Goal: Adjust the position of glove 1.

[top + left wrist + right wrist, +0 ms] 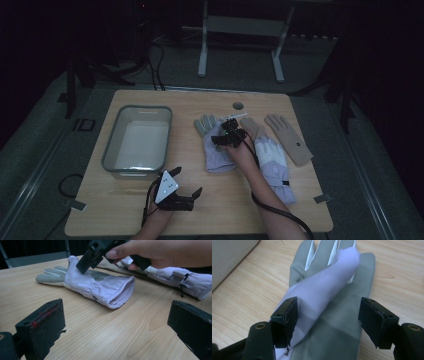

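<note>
Glove (329, 302), lilac on the back with a grey textured palm and a gathered cuff, lies flat on the table (210, 205) directly under the right tongs (227, 131), its thumb folded across the palm. Those tongs hang over it with their jaws part open, one on each side of the folded lilac thumb; in the right gripper view neither pad presses the cloth, though the left one stands just beside it. No grip shows. The left tongs (196, 196) rest well apart from the glove, near the table's near edge, jaws wide with nothing but bare wood between them. The high view gives the layout: a grey bin (137, 142) lies beyond the left tongs and to the side of the right ones, a second lilac glove (274, 167) sits just by the right hand, and two tan gloves (290, 137) lie beyond that, one partly hidden. The left gripper view shows the glove from the side, its open cuff (120, 293) facing those tongs, and the right hand (152, 252) above it. The right gripper view gives the palm's weave and the white edges between the fingers, with a bin corner at its upper left.
</note>
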`<state>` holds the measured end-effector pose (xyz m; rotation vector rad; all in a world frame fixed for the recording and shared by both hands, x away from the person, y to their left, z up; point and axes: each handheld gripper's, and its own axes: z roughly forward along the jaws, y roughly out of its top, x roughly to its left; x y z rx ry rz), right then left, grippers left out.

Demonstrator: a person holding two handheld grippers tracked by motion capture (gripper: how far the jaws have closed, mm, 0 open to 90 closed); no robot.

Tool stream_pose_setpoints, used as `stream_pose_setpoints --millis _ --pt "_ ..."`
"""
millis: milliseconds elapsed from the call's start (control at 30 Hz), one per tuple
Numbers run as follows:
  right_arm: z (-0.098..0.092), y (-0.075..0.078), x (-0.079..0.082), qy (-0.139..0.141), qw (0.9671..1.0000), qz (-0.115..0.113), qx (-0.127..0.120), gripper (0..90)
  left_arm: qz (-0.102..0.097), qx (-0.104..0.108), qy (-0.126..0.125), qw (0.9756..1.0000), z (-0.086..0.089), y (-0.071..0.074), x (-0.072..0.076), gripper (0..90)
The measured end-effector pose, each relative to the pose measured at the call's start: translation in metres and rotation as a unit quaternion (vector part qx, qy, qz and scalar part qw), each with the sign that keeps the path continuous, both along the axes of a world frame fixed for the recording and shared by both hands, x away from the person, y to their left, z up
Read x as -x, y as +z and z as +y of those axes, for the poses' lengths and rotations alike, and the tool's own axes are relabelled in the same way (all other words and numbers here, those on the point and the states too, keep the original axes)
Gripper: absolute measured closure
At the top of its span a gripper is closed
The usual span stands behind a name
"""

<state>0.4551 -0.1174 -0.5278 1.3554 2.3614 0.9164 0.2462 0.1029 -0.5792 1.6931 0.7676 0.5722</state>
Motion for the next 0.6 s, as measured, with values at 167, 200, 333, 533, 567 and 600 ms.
stream_pose_setpoints --millis 167,200,333,533,567,600 --pt "0.001 -0.010 -0.001 0.002 0.9999 0.007 0.012 37.2 0.000 0.000 0.000 1.0000 0.000 0.000 0.000 1.4" --pt "0.002 -0.011 0.000 0.003 0.9999 0.008 0.013 38.7 0.000 0.000 0.000 1.0000 0.000 0.000 0.000 1.4" --pt "0.003 -0.014 0.002 0.005 0.9999 0.008 0.013 49.1 -0.001 -0.001 0.000 1.0000 0.000 0.000 0.000 1.4" --pt "0.005 -0.014 0.005 0.003 0.9998 0.017 0.000 70.7 0.000 -0.001 0.000 1.0000 0.000 0.000 0.000 1.4" --pt "0.006 -0.013 0.006 0.002 0.9998 0.019 -0.001 73.3 0.000 -0.001 0.000 1.0000 0.000 0.000 0.000 1.4" --pt "0.006 -0.012 0.006 0.001 0.9998 0.020 -0.003 75.1 0.000 0.000 0.000 1.0000 0.000 0.000 0.000 1.4"
